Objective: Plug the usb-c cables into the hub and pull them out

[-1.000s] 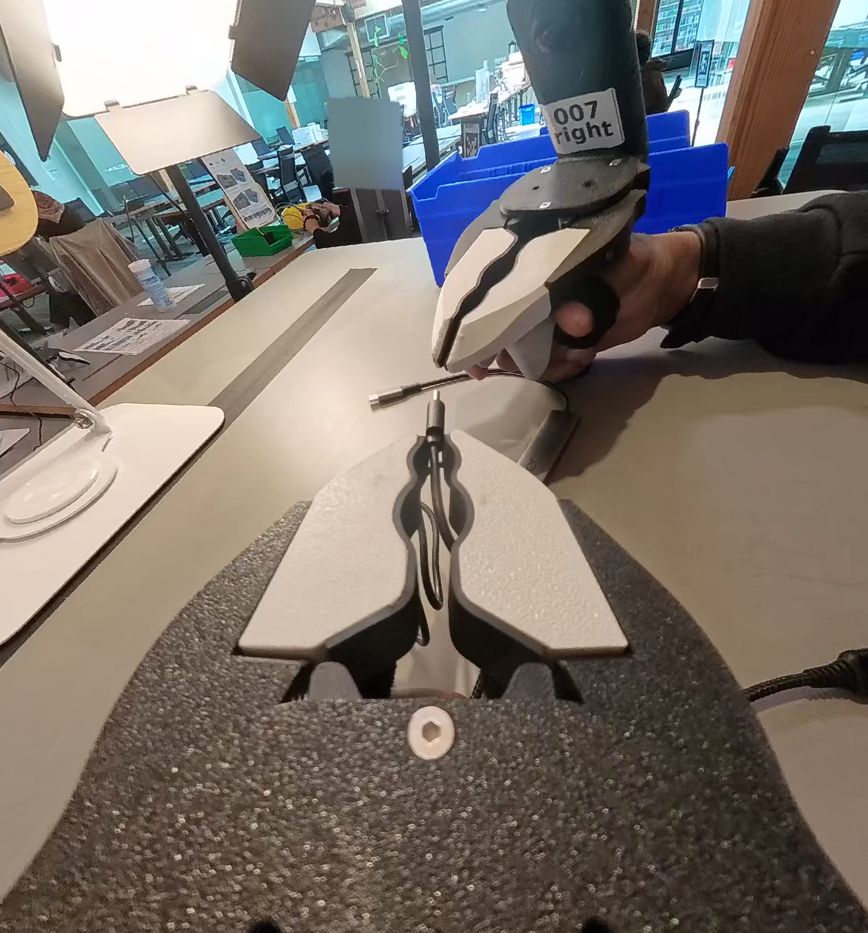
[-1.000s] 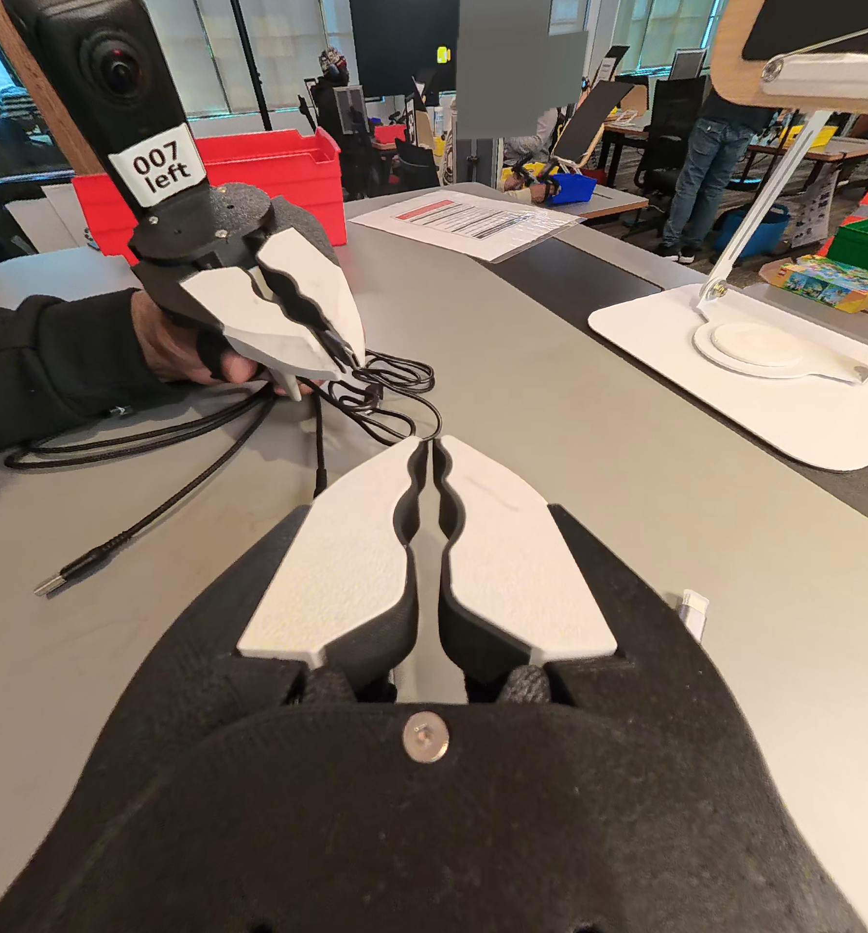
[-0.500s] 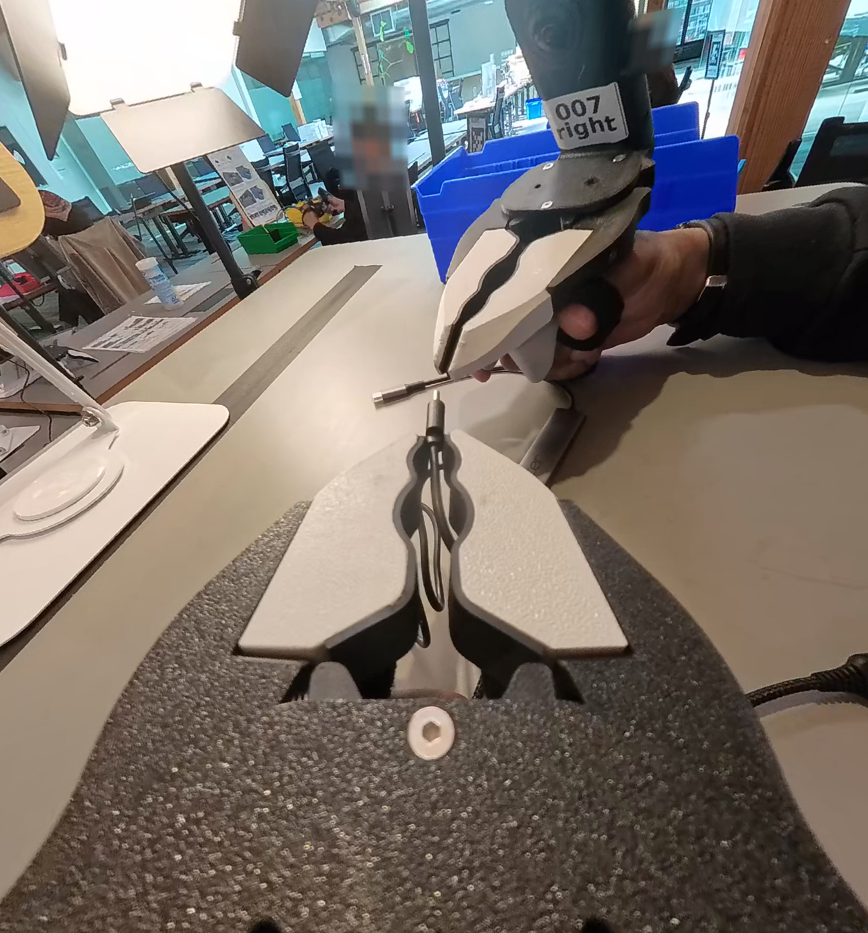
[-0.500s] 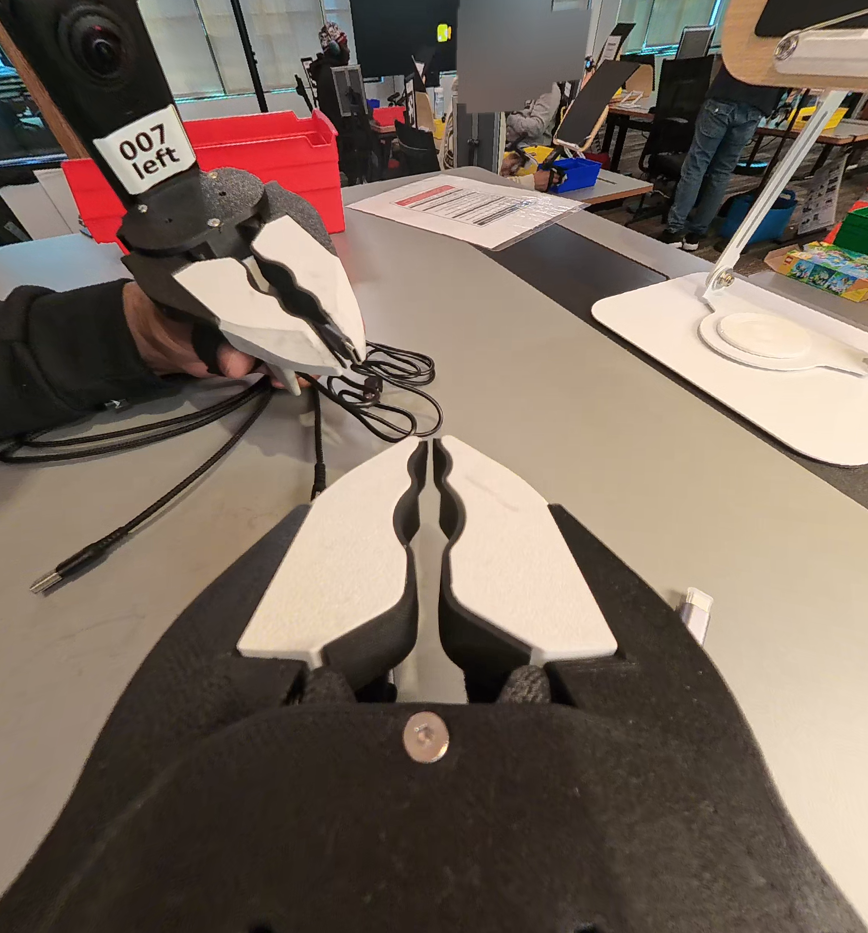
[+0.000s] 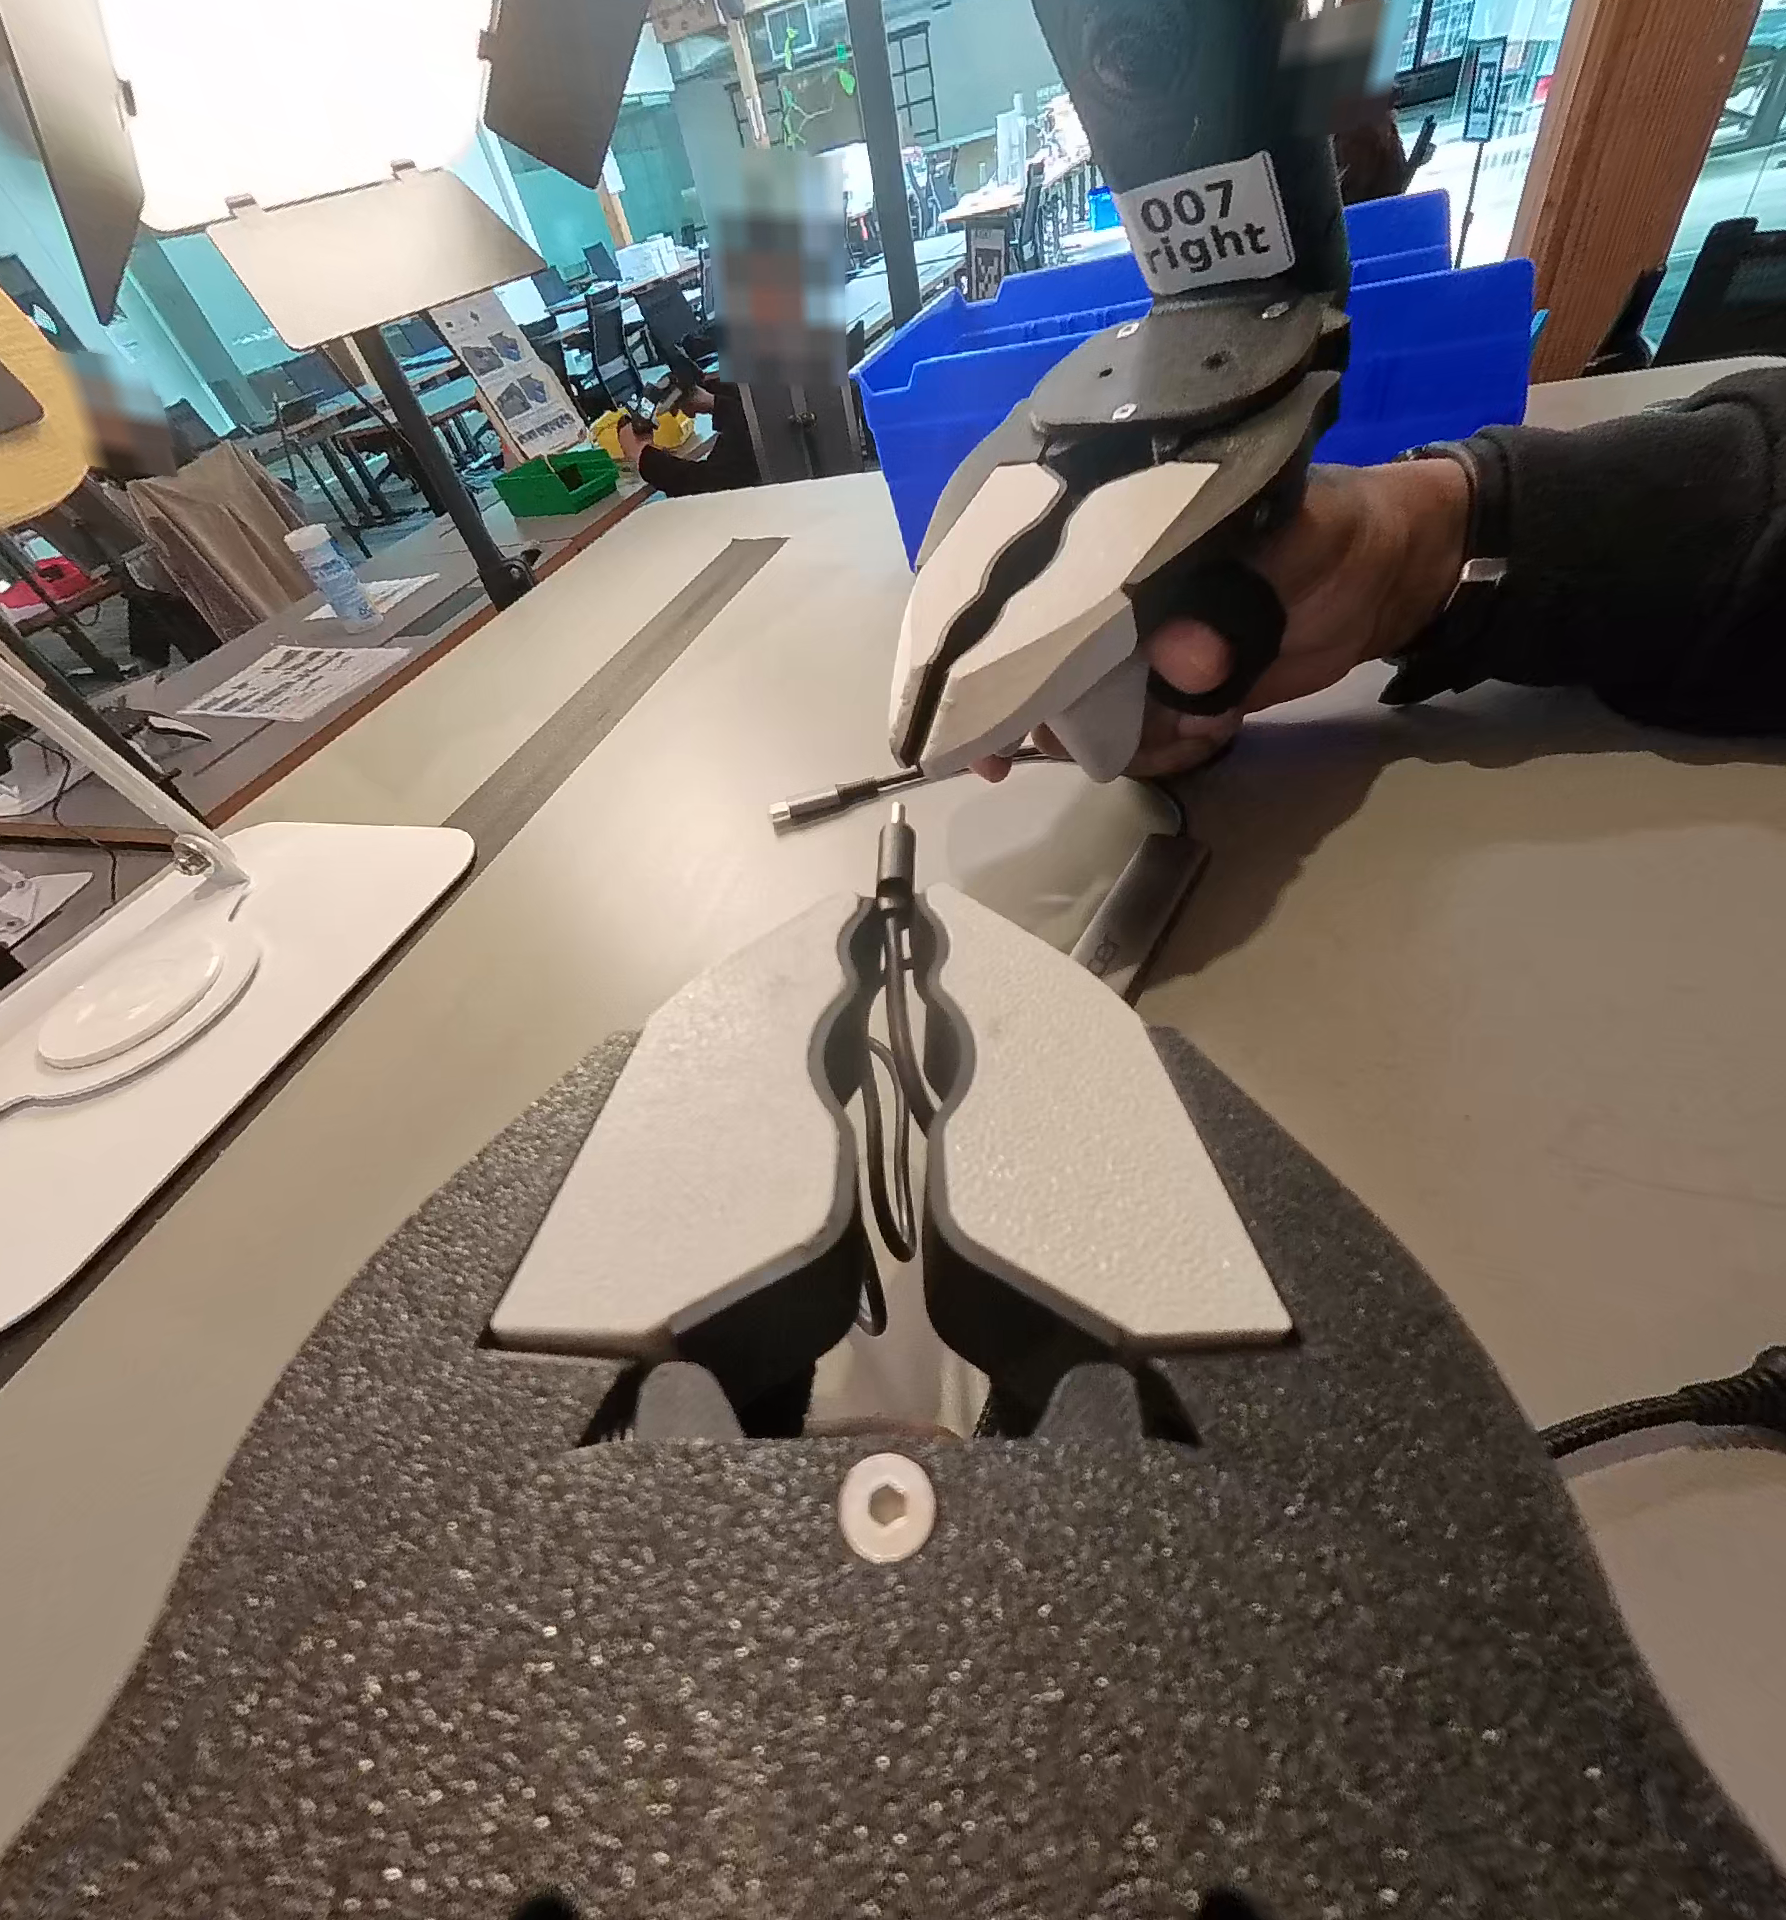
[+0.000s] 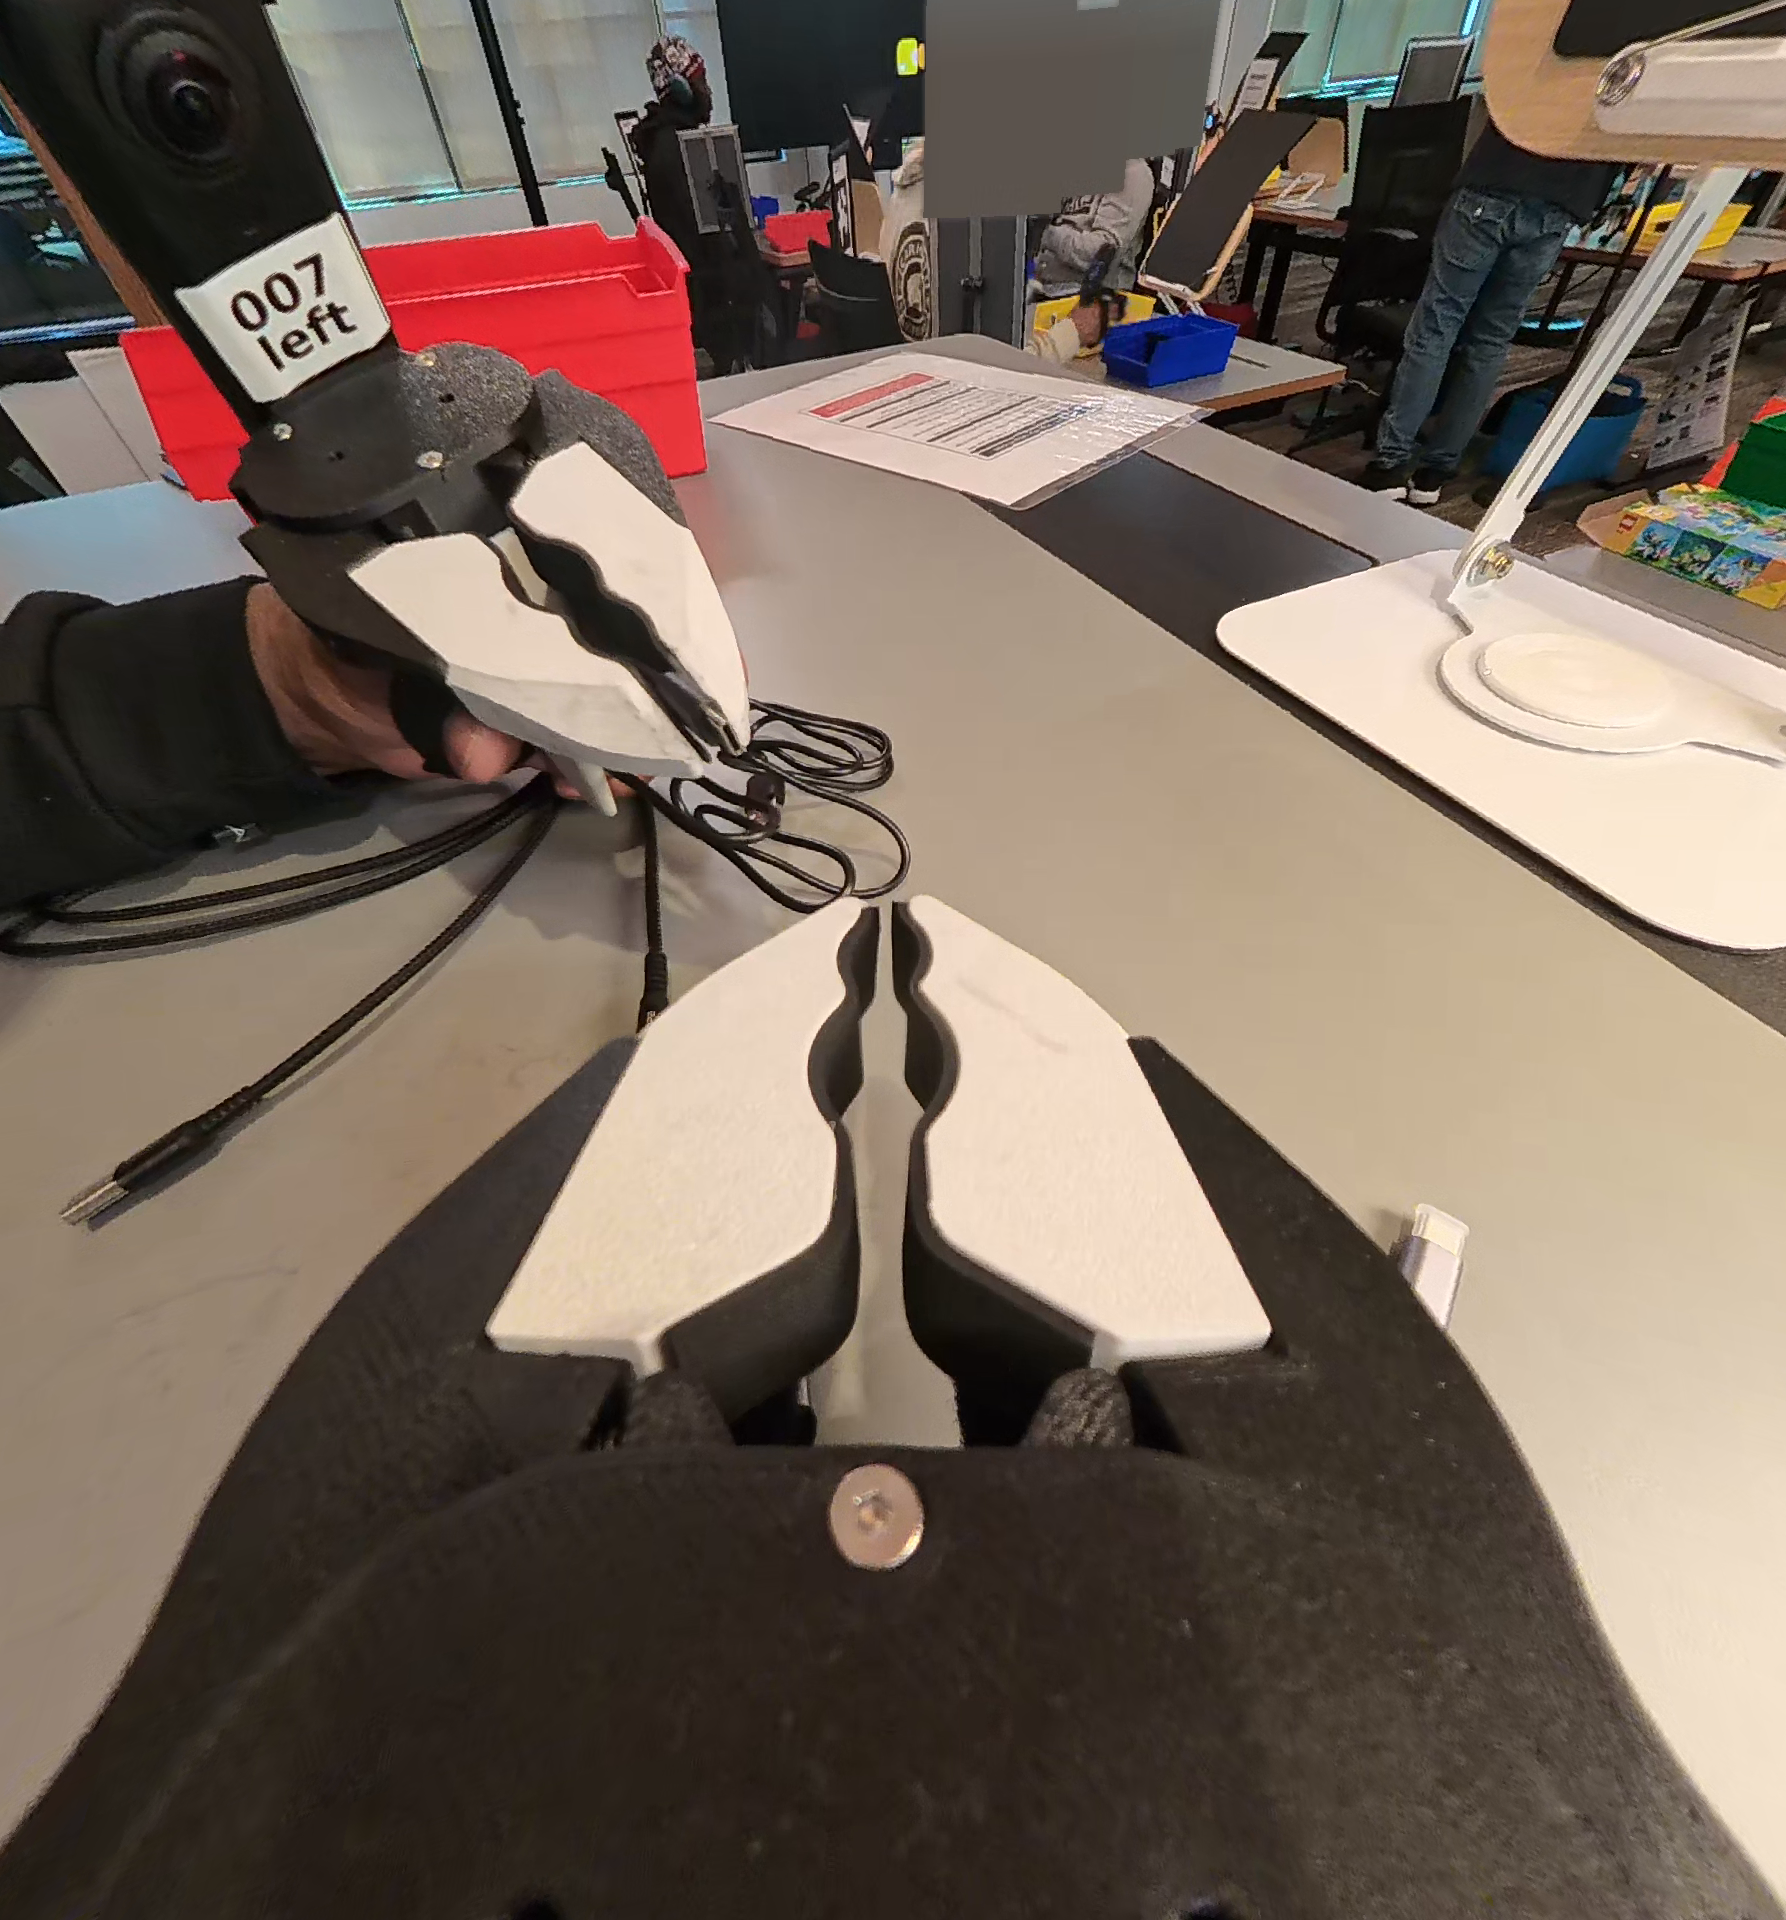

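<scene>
My left gripper (image 5: 894, 899) is shut on a thin black USB-C cable; its plug (image 5: 891, 847) sticks out past the fingertips, just above the table. The flat dark grey hub (image 5: 1138, 914) lies right of that plug, partly hidden by my right finger. A second, silver-tipped plug (image 5: 816, 805) lies on the table under my right gripper (image 5: 910, 738), which hovers shut with nothing seen between its fingers. In the right wrist view my right gripper (image 6: 884, 909) hides the hub. The left gripper (image 6: 728, 732) is above coiled thin cable (image 6: 795, 821). A silver plug (image 6: 1429, 1262) lies beside my right gripper.
A white stand base (image 5: 245, 935) sits at the left; it also shows in the right wrist view (image 6: 1595, 727). A blue bin (image 5: 1440, 343) and a red bin (image 6: 515, 312) stand at the table's ends. A braided black cable (image 6: 245, 1101) and a laminated sheet (image 6: 972, 416) lie on the table. My hands' fingertips stand some 6 cm from each other.
</scene>
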A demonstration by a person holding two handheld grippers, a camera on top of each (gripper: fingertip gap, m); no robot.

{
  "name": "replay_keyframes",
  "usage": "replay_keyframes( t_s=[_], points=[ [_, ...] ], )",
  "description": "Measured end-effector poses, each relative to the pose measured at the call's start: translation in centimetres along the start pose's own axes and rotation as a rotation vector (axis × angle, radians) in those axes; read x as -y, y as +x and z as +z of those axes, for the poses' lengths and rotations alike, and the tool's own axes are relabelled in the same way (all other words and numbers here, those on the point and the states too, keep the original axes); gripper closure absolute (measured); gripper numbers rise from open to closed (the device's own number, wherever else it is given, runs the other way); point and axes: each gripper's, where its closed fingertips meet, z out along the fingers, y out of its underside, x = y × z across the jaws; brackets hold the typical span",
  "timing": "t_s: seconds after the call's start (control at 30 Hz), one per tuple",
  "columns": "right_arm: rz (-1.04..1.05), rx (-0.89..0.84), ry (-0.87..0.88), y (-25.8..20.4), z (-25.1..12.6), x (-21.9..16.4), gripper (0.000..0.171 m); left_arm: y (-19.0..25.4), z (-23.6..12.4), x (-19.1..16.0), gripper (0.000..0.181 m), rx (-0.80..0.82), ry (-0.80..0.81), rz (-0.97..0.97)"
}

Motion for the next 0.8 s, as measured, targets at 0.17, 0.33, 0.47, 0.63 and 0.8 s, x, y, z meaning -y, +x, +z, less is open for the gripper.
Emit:
replay_keyframes(
  t_s=[0.17,0.33,0.47,0.63,0.8],
  points=[
    [-0.001,0.000,-0.005,-0.02,0.06,-0.06,0.169,0.03,0.06,-0.07,0.176,0.002,-0.005,0.006],
    [-0.004,0.001,-0.013,-0.05,0.16,-0.16,0.168,0.11,0.15,-0.19,0.176,0.002,-0.015,0.015],
    [-0.006,0.000,-0.016,-0.07,0.18,-0.18,0.168,0.11,0.19,-0.26,0.176,0.005,-0.019,0.022],
    [-0.008,-0.003,-0.014,-0.05,0.17,-0.17,0.167,0.14,0.22,-0.31,0.176,0.006,-0.022,0.025],
    [-0.017,-0.006,-0.016,-0.11,0.20,-0.19,0.164,0.12,0.23,-0.35,0.176,0.010,-0.025,0.031]
  ],
)
